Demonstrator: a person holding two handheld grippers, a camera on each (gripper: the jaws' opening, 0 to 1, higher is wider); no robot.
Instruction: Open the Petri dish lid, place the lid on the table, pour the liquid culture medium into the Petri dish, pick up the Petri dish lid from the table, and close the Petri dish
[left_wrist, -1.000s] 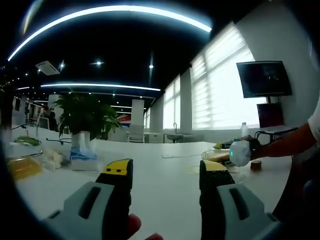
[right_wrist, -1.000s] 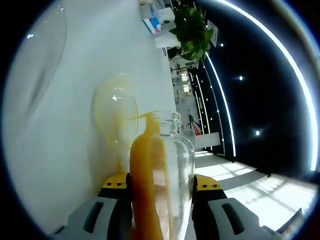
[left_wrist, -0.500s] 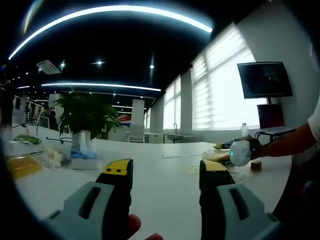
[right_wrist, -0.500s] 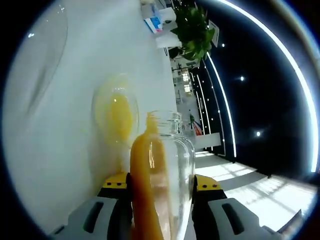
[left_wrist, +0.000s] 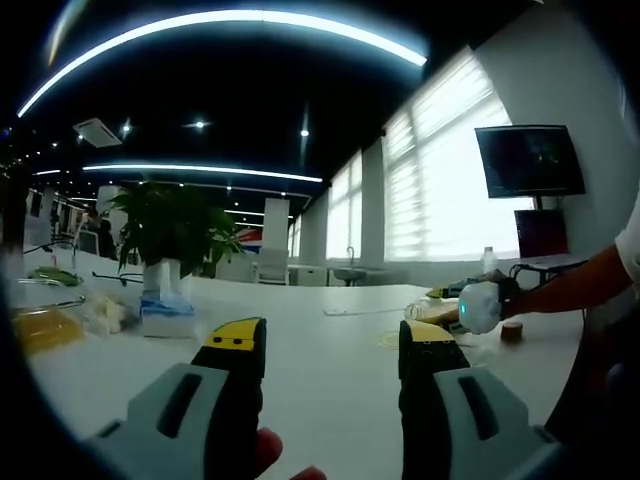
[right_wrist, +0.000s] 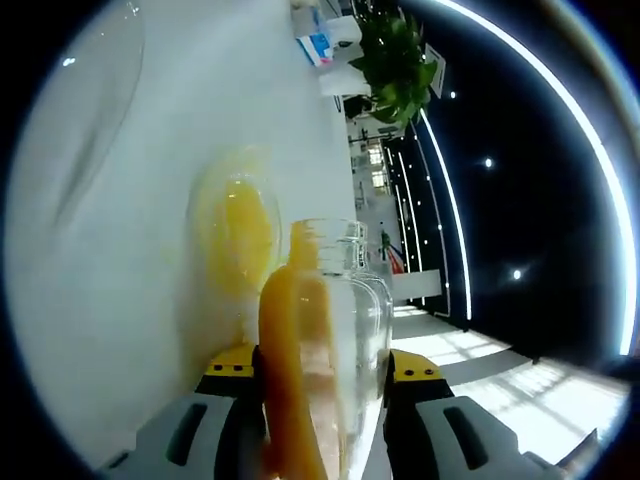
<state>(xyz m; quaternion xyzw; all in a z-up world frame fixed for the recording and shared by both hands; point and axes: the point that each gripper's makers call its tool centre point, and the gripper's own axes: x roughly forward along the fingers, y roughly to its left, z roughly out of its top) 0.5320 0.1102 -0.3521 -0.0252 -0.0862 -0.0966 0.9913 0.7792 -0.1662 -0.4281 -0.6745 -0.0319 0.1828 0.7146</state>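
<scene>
In the right gripper view my right gripper (right_wrist: 322, 365) is shut on a clear glass bottle (right_wrist: 335, 330), tipped on its side with orange culture medium (right_wrist: 290, 360) lying along its lower wall. Just past the bottle's mouth the Petri dish (right_wrist: 235, 225) rests on the white table (right_wrist: 120, 300) and holds a yellow pool. The clear lid (right_wrist: 95, 110) lies apart on the table, further out. In the left gripper view my left gripper (left_wrist: 330, 340) is open with nothing between its yellow tips. The right gripper (left_wrist: 480, 305) and the dish (left_wrist: 390, 340) show at the right.
A potted plant (left_wrist: 170, 235) and a blue-and-white tissue box (left_wrist: 165, 315) stand at the table's far left, with a yellow-filled tray (left_wrist: 40, 328) beside them. The same plant (right_wrist: 395, 60) and box (right_wrist: 320, 45) show behind the dish. A person's sleeve (left_wrist: 570, 285) reaches in at the right.
A second ago a thin orange stream ran from the bottle's mouth into the dish. The stream has stopped and the dish now holds a yellow pool. The left gripper has stayed still.
</scene>
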